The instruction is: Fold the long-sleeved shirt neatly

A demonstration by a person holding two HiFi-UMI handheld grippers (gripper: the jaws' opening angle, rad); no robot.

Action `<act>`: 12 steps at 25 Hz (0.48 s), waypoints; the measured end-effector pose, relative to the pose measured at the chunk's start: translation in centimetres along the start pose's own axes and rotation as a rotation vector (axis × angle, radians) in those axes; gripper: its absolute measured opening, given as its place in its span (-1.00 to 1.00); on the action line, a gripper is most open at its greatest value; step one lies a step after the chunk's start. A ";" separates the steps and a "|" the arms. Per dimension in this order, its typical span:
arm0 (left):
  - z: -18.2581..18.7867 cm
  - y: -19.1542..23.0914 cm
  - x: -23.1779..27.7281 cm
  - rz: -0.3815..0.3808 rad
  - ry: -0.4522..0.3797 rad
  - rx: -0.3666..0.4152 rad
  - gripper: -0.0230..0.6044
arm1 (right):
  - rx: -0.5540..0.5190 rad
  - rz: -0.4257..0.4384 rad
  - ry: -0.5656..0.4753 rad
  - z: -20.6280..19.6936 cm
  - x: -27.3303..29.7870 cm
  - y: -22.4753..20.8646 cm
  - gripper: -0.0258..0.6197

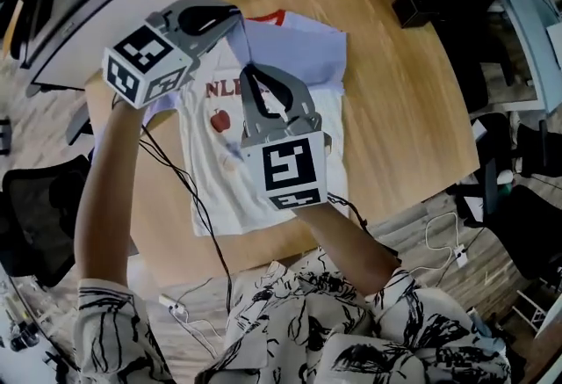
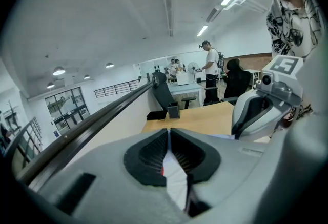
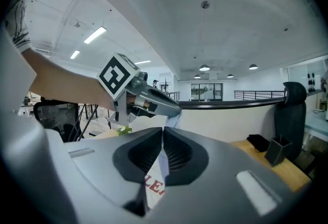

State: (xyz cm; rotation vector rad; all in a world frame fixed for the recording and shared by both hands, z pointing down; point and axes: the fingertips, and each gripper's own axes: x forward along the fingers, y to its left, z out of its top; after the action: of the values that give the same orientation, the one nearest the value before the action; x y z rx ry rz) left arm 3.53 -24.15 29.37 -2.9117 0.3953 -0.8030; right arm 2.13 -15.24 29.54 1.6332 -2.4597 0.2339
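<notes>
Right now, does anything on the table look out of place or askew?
Nothing is spilled or damaged. One thing: a black cable seems to trail over the near left corner of the shirt on the wooden table, where a fold could catch it.

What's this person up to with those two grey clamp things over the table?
A person is folding a white long-sleeved shirt that lies on a wooden table, working with a hand-held gripper in each hand. The left gripper is shut on fabric near the red collar, and the right gripper is shut on fabric by the red lettering. One part of the shirt looks turned over onto the rest.
</notes>
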 end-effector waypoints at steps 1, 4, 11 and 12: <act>-1.5 0.6 -0.6 0.008 -0.005 0.000 -0.84 | 0.001 -0.005 0.011 -0.9 1.1 0.8 -0.85; -6.2 2.0 -2.0 0.013 -0.007 -0.014 -0.84 | -0.003 -0.013 0.057 -3.6 4.0 3.3 -0.85; -15.3 4.6 -2.6 -0.006 0.030 -0.096 -0.83 | -0.074 -0.013 0.195 -8.8 10.0 7.7 -0.85; -16.4 4.9 -2.5 -0.008 0.032 -0.110 -0.83 | -0.076 -0.012 0.219 -9.7 10.9 8.3 -0.85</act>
State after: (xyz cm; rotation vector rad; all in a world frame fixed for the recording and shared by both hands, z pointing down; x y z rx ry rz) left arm -8.03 -28.57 41.43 -3.0063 0.4452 -0.8562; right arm -9.03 -19.58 41.24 1.5041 -2.2678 0.2962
